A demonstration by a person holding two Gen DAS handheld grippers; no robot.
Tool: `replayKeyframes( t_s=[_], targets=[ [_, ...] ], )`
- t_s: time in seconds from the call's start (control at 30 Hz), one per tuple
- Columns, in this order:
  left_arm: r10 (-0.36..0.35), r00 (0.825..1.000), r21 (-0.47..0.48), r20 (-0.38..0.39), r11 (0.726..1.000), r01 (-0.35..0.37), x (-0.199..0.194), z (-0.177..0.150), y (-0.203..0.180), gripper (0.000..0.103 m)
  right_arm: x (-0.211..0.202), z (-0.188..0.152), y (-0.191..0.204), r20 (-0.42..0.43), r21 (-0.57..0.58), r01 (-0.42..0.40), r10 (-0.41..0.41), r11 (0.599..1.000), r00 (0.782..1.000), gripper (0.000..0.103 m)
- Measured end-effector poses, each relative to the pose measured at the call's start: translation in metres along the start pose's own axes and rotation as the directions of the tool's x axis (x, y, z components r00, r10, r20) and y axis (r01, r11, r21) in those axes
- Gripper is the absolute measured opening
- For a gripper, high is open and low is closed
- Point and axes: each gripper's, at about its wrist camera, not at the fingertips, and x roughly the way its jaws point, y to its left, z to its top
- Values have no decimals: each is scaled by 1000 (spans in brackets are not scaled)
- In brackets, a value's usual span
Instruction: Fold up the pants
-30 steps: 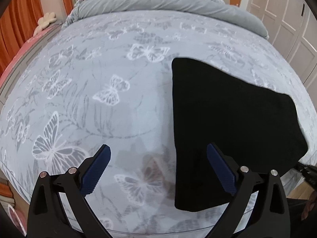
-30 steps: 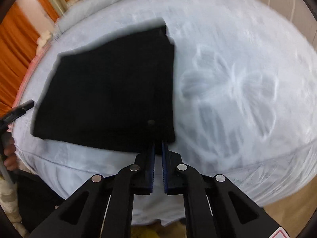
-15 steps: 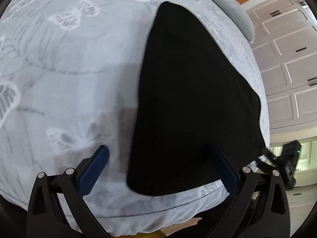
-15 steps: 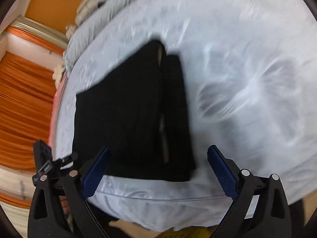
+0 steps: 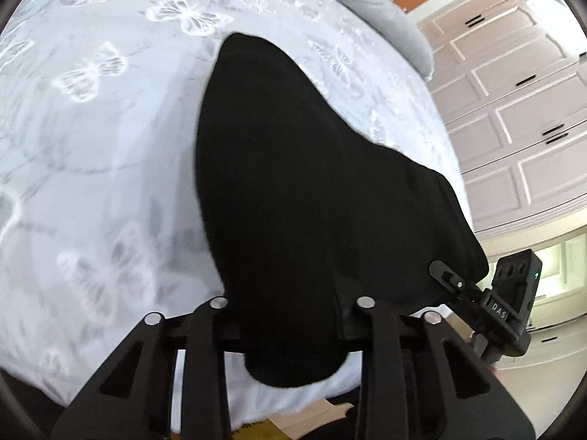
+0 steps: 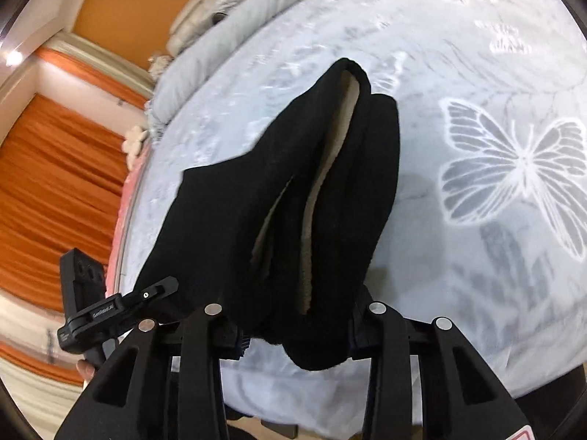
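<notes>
Black pants (image 5: 304, 198) bunched at near bed edge, both grippers clamped on them
Open bedspread (image 5: 91, 154) left; left gripper (image 5: 290, 326) grips near hem, right gripper (image 6: 297, 330) grips folded stack; wardrobe (image 5: 513, 117) right

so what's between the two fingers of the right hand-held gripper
The folded black pants: their near end fills the gap of the right hand-held gripper, tan lining showing between layers. The right wrist view shows it.

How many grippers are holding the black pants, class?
2. The left gripper grips the near edge of the black pants at its left corner; the right gripper grips the same edge at its right corner, above the bed.
</notes>
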Motion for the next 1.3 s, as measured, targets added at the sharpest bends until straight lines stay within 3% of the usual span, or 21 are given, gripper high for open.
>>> replayKeyframes(
  t_s=[0.1, 0.23, 0.27, 0.3, 0.33, 0.4, 0.47, 0.5, 0.53, 0.63, 0.87, 1.07, 1.2, 1.3],
  targets=[
    [-18, 1000, -21, -22, 1000, 18, -15, -26, 11, 28, -10, -22, 5, -21, -15, -16, 16, 1000, 1000, 36],
    [15, 999, -12, -40, 1000, -16, -3, -50, 26, 29, 1, -44, -12, -47, 10, 36, -35, 999, 998, 40],
    [11, 999, -23, -32, 1000, -12, 1, -50, 29, 35, 5, -46, -17, -48, 26, 37, -36, 999, 998, 42],
    [9, 1000, -36, -24, 999, -9, 5, -49, 32, 44, 8, -45, -24, -45, 47, 29, -27, 998, 999, 51],
    [14, 1000, -48, -12, 999, -14, 6, -46, 36, 63, 11, -42, -29, -43, 73, 20, -17, 997, 999, 63],
    [29, 999, -105, 16, 994, -28, 6, -44, 45, 85, 16, -40, -43, -27, 137, -31, 35, 990, 999, 64],
    [1, 1000, -139, 30, 990, 4, 11, -41, 46, 90, 20, -39, -48, -20, 154, -53, 57, 987, 998, 64],
    [12, 999, -131, 39, 991, -7, 12, -41, 43, 88, 22, -39, -47, -16, 145, -46, 48, 988, 999, 60],
    [27, 999, -97, 46, 995, -22, 14, -38, 35, 68, 22, -39, -46, -12, 137, -41, 43, 990, 999, 46],
    [-6, 999, -84, 48, 996, 10, 9, -39, 26, 30, 14, -41, -37, -2, 132, -71, 72, 989, 997, 37],
    [8, 996, -4, 89, 1000, -7, -59, -44, -7, 26, -36, -41, 36, 52, -19, -101, 101, 995, 993, 36],
    [-21, 991, 80, 135, 997, 10, -120, -48, -34, 26, -85, -36, 74, 85, -116, -146, 157, 982, 984, 36],
    [-43, 976, 147, 214, 989, 11, -158, -48, -64, 26, -119, -30, 107, 136, -196, -186, 214, 963, 967, 36],
    [-67, 953, 209, 294, 978, 5, -191, -40, -84, 26, -135, -9, 137, 182, -269, -209, 263, 940, 947, 36]
  ],
)
